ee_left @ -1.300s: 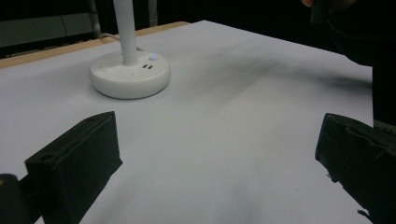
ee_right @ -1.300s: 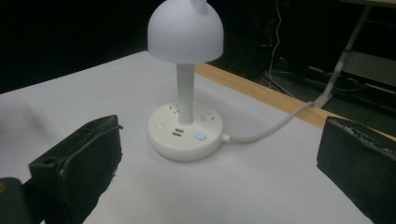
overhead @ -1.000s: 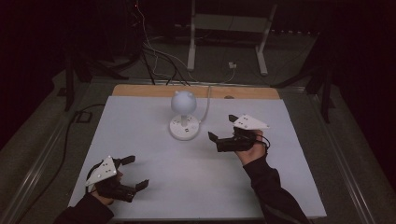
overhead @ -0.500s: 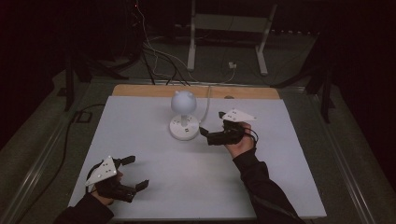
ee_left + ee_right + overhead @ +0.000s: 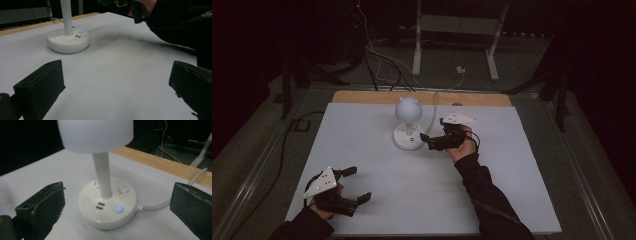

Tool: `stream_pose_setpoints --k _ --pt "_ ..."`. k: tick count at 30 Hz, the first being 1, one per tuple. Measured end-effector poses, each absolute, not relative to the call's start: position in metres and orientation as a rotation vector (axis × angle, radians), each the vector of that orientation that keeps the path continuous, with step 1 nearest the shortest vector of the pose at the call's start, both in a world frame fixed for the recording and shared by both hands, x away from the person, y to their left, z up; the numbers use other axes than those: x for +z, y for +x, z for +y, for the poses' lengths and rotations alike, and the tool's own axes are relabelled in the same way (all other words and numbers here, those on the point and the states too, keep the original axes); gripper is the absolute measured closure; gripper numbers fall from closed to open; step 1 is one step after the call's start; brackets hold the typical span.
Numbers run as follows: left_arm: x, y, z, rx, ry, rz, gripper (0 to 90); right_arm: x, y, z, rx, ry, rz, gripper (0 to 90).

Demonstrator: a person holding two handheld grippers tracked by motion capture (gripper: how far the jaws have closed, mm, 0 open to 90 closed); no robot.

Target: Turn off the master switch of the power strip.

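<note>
Close to the lamp's base, the right gripper (image 5: 428, 140) hangs with its jaws spread wide and nothing between them; its own camera frames the white desk lamp (image 5: 106, 192) between the two black pads, the round base (image 5: 107, 206) just ahead, its blue-lit button (image 5: 118, 208) and two USB ports (image 5: 99, 206) facing the gripper. A white cable (image 5: 172, 195) runs from the base toward the wooden strip (image 5: 165, 162) at the table's far edge. Seen from above, the lamp (image 5: 408, 122) stands near the far middle of the white tabletop (image 5: 377, 175), its globe shade (image 5: 407, 108) upright on a thin stem. The person's right hand (image 5: 462, 145) and dark sleeve (image 5: 487, 195) reach in from the near right. At the near left corner, the left gripper (image 5: 354, 184) rests low with jaws released and parted, gripping nothing; bare white surface stretches between it and the lamp (image 5: 68, 37). Broad open table lies on either side of the lamp. Beyond the table, cables (image 5: 377, 55) and a metal stand (image 5: 457, 35) sit on the dark floor.
</note>
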State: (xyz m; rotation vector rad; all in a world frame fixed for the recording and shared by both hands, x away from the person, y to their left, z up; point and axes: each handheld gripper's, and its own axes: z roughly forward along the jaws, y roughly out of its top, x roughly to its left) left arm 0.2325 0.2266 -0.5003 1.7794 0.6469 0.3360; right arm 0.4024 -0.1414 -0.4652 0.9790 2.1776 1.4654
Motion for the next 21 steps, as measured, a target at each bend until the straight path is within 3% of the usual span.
stream_pose_setpoints --k 12,18,21 --pt "-0.500 0.233 0.227 0.337 1.779 0.652 0.5 -0.481 0.413 -0.123 1.391 1.027 2.169 0.1" --pt "-0.500 0.233 0.227 0.335 1.779 0.654 0.4 -0.482 0.410 -0.119 1.377 1.039 2.133 21.7" --pt "-0.500 0.233 0.227 0.337 1.777 0.651 0.5 -0.483 0.410 -0.118 1.368 1.030 2.126 24.7"
